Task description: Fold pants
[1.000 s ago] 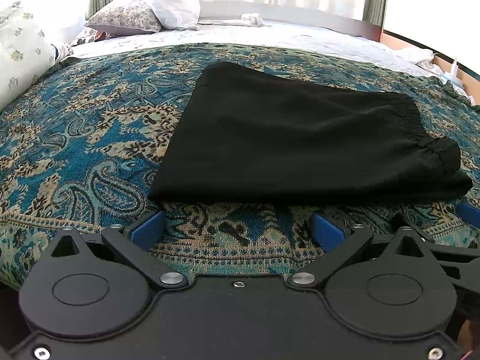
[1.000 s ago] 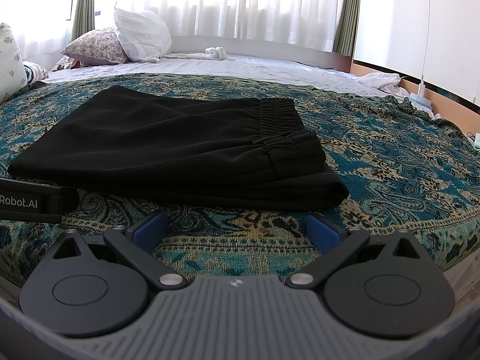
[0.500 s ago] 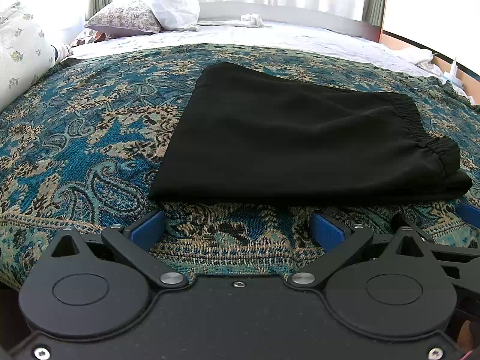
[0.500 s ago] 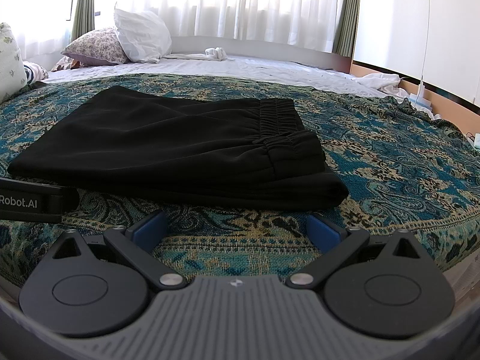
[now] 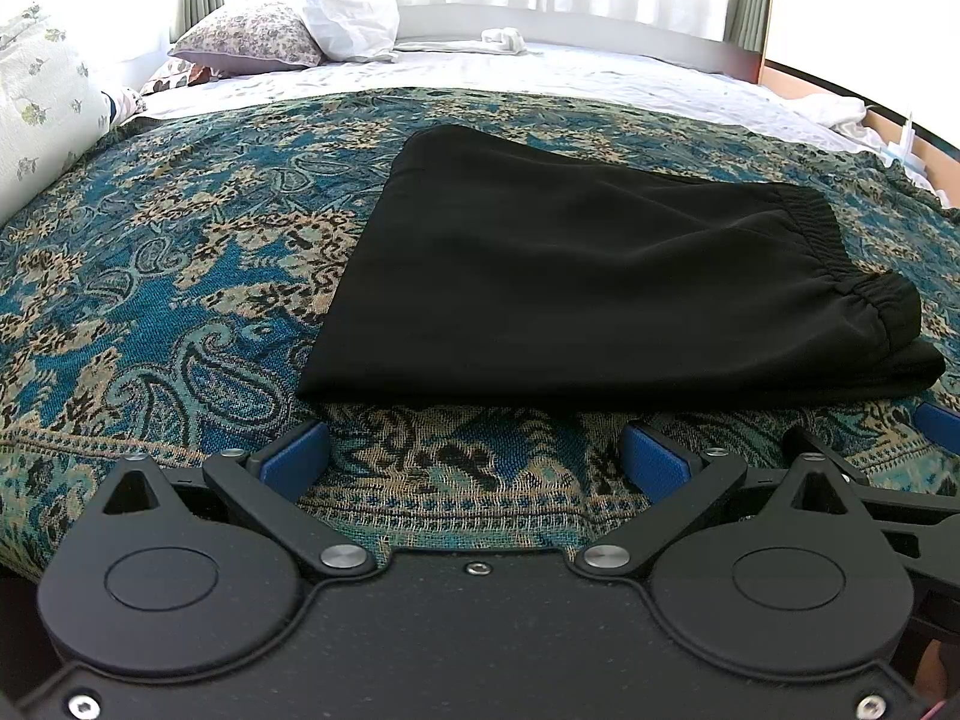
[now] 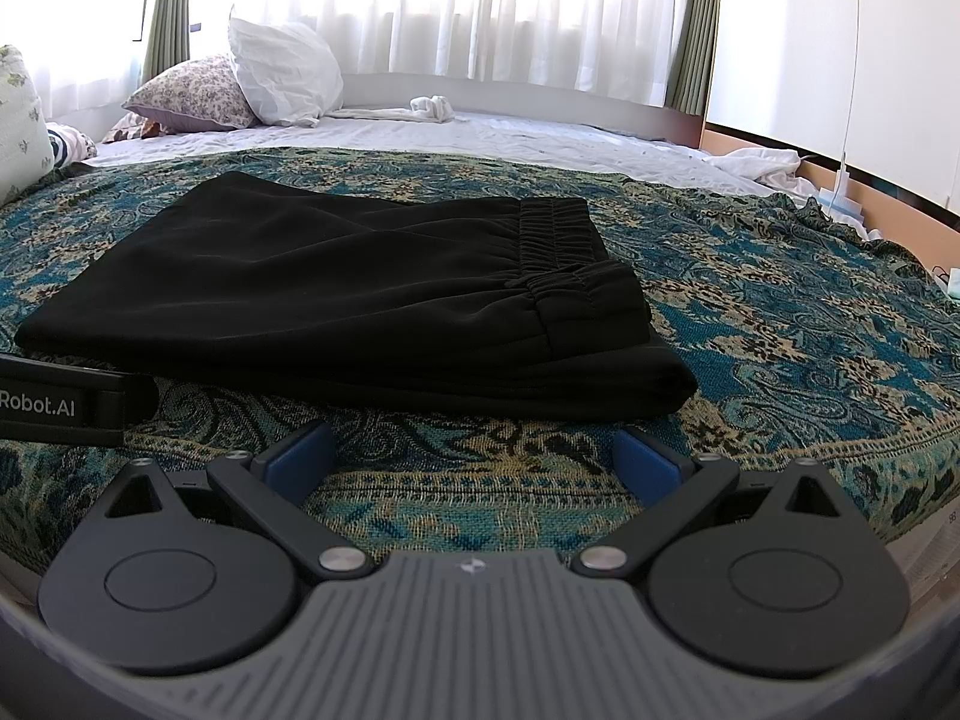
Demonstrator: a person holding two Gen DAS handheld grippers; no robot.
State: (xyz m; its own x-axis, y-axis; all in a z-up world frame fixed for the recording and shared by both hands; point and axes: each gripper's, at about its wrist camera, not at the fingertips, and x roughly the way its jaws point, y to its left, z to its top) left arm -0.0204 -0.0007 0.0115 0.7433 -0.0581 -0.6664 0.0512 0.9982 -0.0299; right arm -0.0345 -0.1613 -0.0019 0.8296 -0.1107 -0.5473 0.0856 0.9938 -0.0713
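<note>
The black pants (image 5: pixel 588 276) lie folded into a flat stack on the blue paisley bedspread (image 5: pixel 150 276), elastic waistband at the right. My left gripper (image 5: pixel 474 456) is open and empty, just in front of the stack's near edge. In the right wrist view the pants (image 6: pixel 360 294) lie ahead, waistband (image 6: pixel 564 240) on top at the right. My right gripper (image 6: pixel 474 456) is open and empty, just short of the near fold. The left gripper's body (image 6: pixel 66 405) shows at the left edge there.
Pillows (image 6: pixel 270 75) and a white sheet (image 6: pixel 480 132) lie at the far end of the bed. A floral pillow (image 5: pixel 42 102) is at the left. White cloth (image 6: pixel 762 165) lies by the wall at the right. The bedspread's near edge (image 6: pixel 912 516) drops off at the lower right.
</note>
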